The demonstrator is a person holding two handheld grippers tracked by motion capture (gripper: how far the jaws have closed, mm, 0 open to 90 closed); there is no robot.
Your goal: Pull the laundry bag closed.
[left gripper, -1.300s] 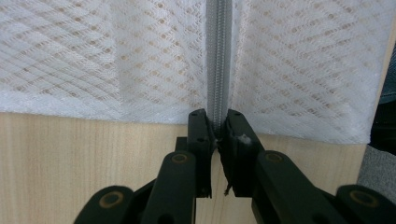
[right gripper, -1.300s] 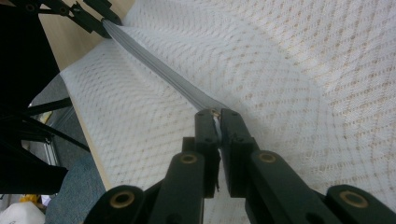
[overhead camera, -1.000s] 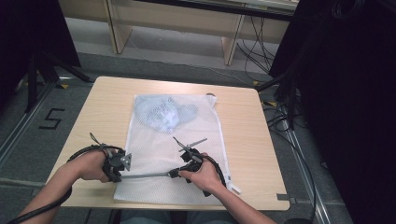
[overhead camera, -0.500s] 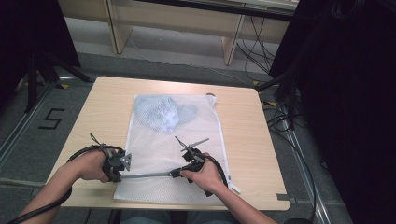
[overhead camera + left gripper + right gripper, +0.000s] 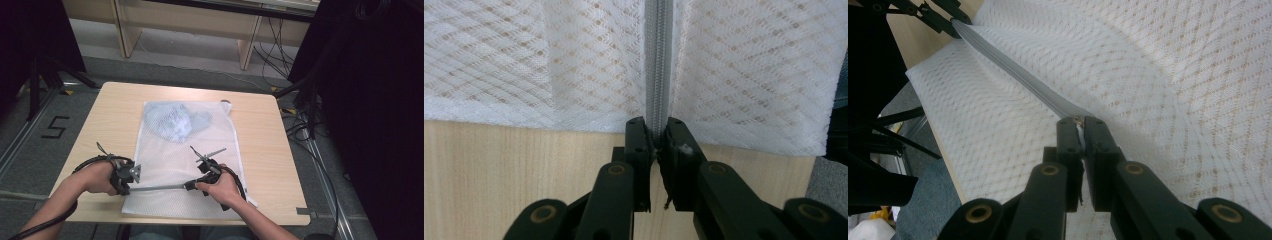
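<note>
The left claw (image 5: 656,131) is closed tight on the end of the long grey zipper (image 5: 658,60), right at the edge of the flat white mesh laundry bag (image 5: 549,65). Its two black jaws pinch the zipper tape between them, just past the bag's edge, above the bare wood. In the high view the left claw (image 5: 131,187) sits at the bag's left side, held in the person's left hand (image 5: 97,177).

The right claw (image 5: 1079,121) is also closed. Its jaws squeeze a small metal piece on the zipper (image 5: 1013,75), which looks like the zipper pull, but it is too small to be sure. In the high view the right claw (image 5: 189,186) is over the near part of the bag, held in the person's right hand (image 5: 222,189).

The zipper (image 5: 157,187) runs in a straight, stretched line between the two claws. It crosses the bag near the edge closest to the person.

The mesh bag (image 5: 165,160) lies flat in the middle of the light wooden bench (image 5: 260,145). Its near edge reaches close to the front of the bench. Inside the bag, at the far end, is a bunched pale blue piece of cloth (image 5: 175,122). It is well apart from both claws.

Around the bench is a grey floor (image 5: 30,150) with a dark number five (image 5: 55,127) marked on it to the left.
</note>
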